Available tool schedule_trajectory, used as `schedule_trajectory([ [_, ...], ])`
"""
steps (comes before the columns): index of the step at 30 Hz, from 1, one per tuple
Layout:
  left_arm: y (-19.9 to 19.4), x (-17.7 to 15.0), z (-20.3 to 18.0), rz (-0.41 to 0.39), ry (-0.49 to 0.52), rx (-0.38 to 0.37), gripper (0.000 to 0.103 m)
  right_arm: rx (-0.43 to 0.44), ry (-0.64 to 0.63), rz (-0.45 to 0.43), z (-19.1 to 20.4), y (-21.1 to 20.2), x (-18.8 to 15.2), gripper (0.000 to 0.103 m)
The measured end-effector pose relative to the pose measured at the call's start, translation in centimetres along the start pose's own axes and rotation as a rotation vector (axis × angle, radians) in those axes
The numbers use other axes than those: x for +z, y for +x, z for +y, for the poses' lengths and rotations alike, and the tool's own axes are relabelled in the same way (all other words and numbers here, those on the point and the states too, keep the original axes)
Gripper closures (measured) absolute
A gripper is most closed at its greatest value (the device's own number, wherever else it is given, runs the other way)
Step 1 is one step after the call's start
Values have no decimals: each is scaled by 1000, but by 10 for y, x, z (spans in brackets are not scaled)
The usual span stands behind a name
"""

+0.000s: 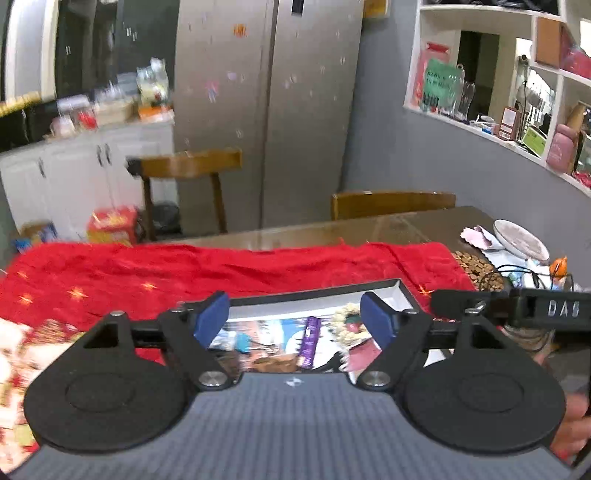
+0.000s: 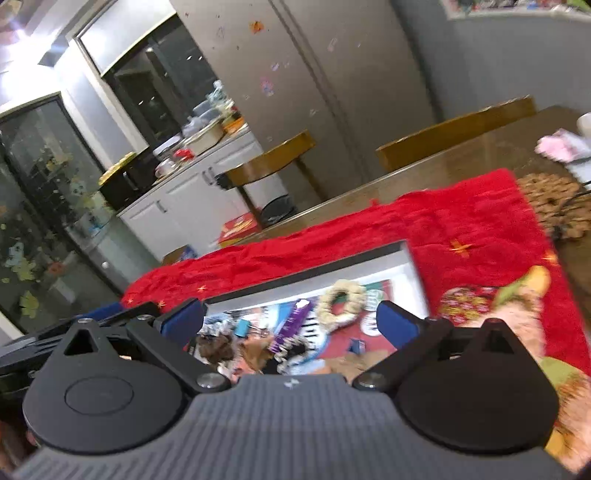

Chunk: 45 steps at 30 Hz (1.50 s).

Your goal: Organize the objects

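Both tongs, left (image 1: 295,319) and right (image 2: 290,323), gape wide and empty; they hide the blurred box (image 1: 317,291) contents.

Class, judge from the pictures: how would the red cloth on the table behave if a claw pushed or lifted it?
The red cloth is creased and wrinkled, so it is probably floppy and would bunch when pushed. Lifted by one edge, it would likely drape. The box resting on it might pin it down.

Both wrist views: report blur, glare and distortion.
Left wrist view: motion blur smears the cabinet clutter; fisheye bends the shelf; the tray stays readable. Right wrist view: tilted horizon, ceiling glare upper left, tray contents and red cloth edges smeared.
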<state>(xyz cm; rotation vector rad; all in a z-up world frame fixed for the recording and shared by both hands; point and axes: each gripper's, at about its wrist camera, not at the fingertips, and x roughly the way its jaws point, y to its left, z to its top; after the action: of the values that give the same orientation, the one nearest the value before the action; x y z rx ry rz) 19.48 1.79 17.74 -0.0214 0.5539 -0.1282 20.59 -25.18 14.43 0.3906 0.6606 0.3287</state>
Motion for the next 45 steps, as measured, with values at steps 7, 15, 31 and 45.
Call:
schedule_trajectory([
  [7, -82, -65, -12, -179, -3, 82, 9, -72, -38, -186, -1, -63, -58, 0],
  [15, -110, -165, -30, -272, 20, 109, 7, -220, -214, -341, 11, -85, -145, 0],
  [31, -70, -228, -18, -175, -95, 238, 7, -301, -300, -385, 20, -64, -207, 0],
  [45, -67, -222, -19, -167, -73, 241, 7, -297, -357, -373, 26, -61, -211, 0],
])
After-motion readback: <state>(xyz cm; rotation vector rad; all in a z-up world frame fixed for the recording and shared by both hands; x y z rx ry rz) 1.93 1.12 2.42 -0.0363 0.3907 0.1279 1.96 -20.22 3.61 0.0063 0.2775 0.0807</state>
